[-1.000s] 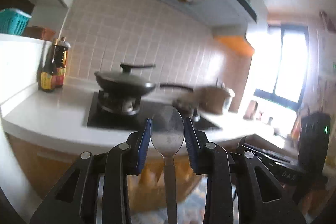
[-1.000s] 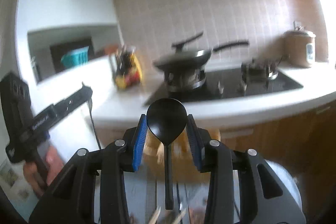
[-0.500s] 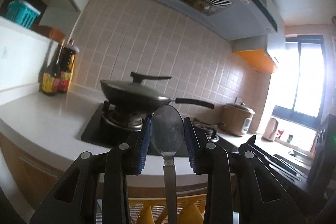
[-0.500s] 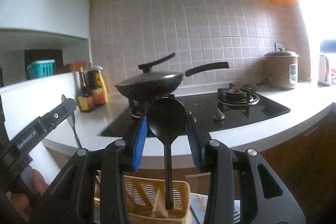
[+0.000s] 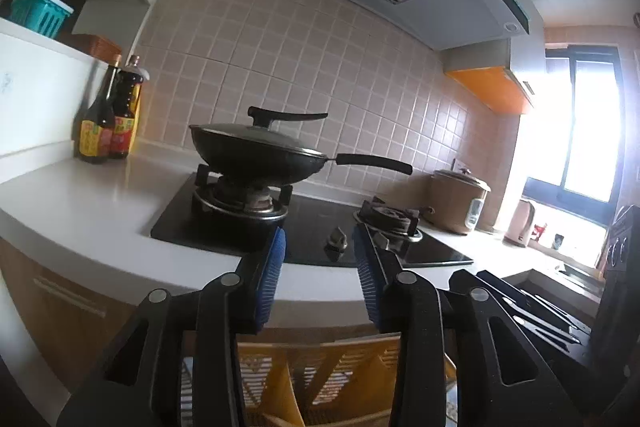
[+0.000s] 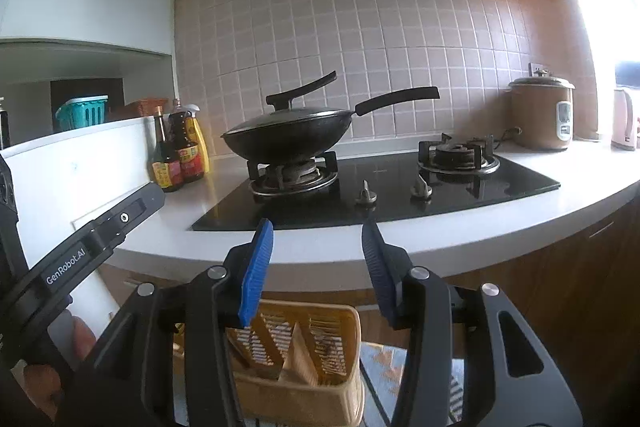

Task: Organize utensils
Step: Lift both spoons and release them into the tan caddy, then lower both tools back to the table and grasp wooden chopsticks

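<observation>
An orange slotted utensil basket (image 6: 304,343) with dividers stands just below and ahead of both grippers; it also shows in the left wrist view (image 5: 316,379). My left gripper (image 5: 320,267) is open and empty above the basket. My right gripper (image 6: 316,259) is open and empty above it too. No spoon or ladle is visible in either view. The left gripper's body (image 6: 80,251) shows at the left of the right wrist view.
A white counter (image 6: 480,227) carries a black gas hob (image 6: 400,191) with a lidded wok (image 6: 288,135). Sauce bottles (image 6: 180,155) stand at the left, a rice cooker (image 6: 542,113) at the right. Brown cabinet doors (image 6: 560,287) are below the counter.
The left gripper held a metal spoon and the right a black ladle; both have opened and the utensils are gone from the jaws. Both views have steadied above the basket.
</observation>
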